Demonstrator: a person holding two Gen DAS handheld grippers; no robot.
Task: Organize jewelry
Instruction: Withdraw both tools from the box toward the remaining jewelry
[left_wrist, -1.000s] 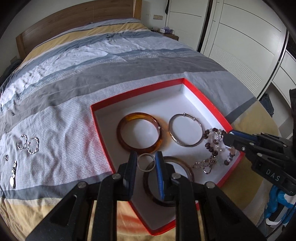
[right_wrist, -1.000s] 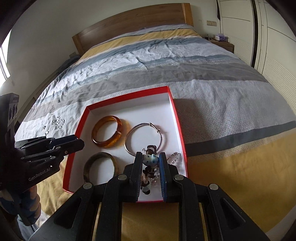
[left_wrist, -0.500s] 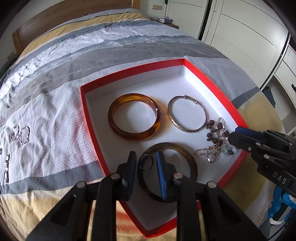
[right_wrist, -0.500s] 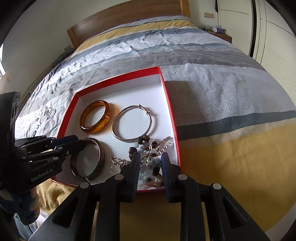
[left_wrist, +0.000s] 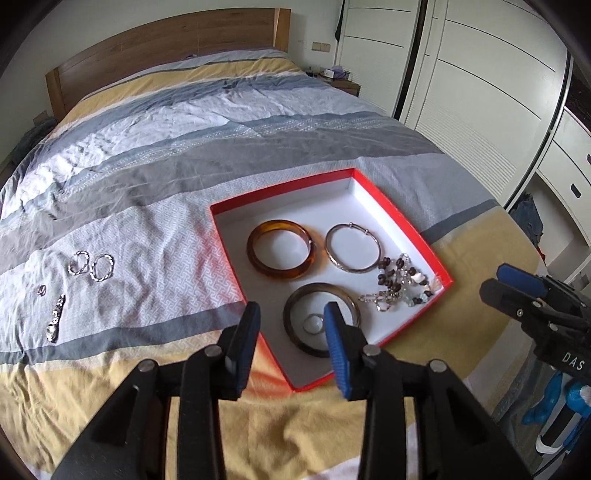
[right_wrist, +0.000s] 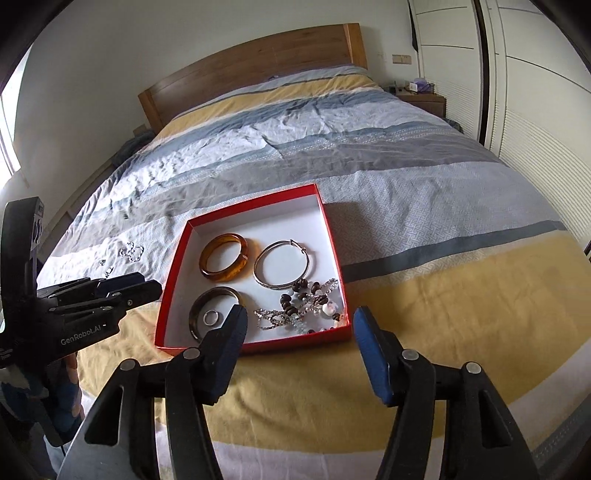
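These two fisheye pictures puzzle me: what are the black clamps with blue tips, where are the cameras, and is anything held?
No robot arm: a person holds a clamp-like tool in each hand, each carrying a camera looking along its jaws. One picture looks out from the left gripper, the other from the right gripper. Both have just been opening and hold nothing. On the bed a red box holds an amber bangle, a silver bangle, a dark bangle around a small ring, and beaded strands. Small silver pieces lie outside.
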